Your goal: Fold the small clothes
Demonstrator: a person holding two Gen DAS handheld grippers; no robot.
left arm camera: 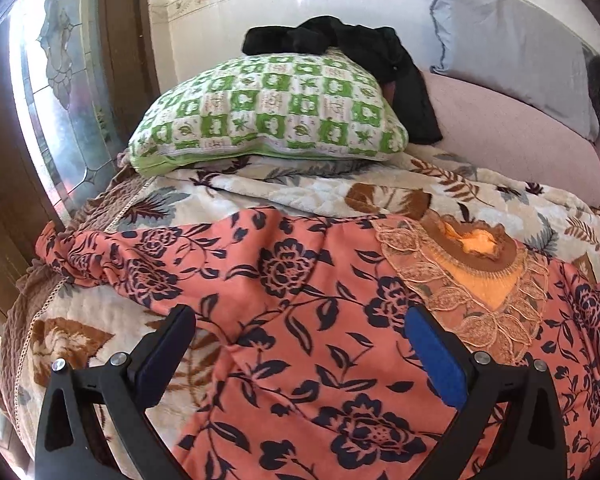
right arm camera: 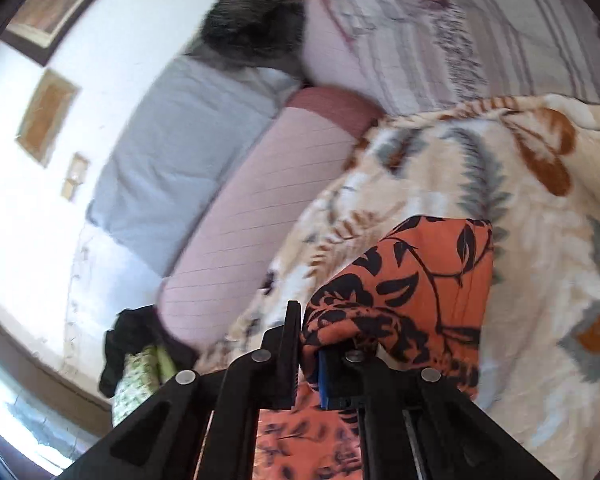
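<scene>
We see the orange floral garment (left arm camera: 300, 320) spread flat over the leaf-patterned blanket (left arm camera: 320, 196) that covers the bed, its lace-trimmed neckline (left arm camera: 472, 276) lying toward the right part of the cloth and facing up. One sleeve trails off toward the left edge of the bed, bunched where the blanket's brown border falls away.

Our left gripper (left arm camera: 300, 320) hangs above the middle of the garment with its jaws spread wide; both blue-padded fingers (left arm camera: 432, 356) sit over the cloth with printed fabric showing in the gap, and nothing is caught between them. It points toward the head of the bed and tilts down at the cloth. Whether the fingertips touch the fabric we cannot tell.

Our right gripper (right arm camera: 308, 344) has its jaws drawn narrow, pinching a fold of the same garment (right arm camera: 412, 280). The gathered fabric rises out of the jaws and drapes away from them across the blanket (right arm camera: 520, 208). This view is blurred and strongly rolled, so the bed runs at a slant through it.

At the head of the bed lie a green checked pillow (left arm camera: 272, 108) with a black garment (left arm camera: 352, 44) draped over its top, a pink bolster (left arm camera: 512, 132) and a grey-blue pillow (left arm camera: 512, 44) leaning on the wall.
</scene>
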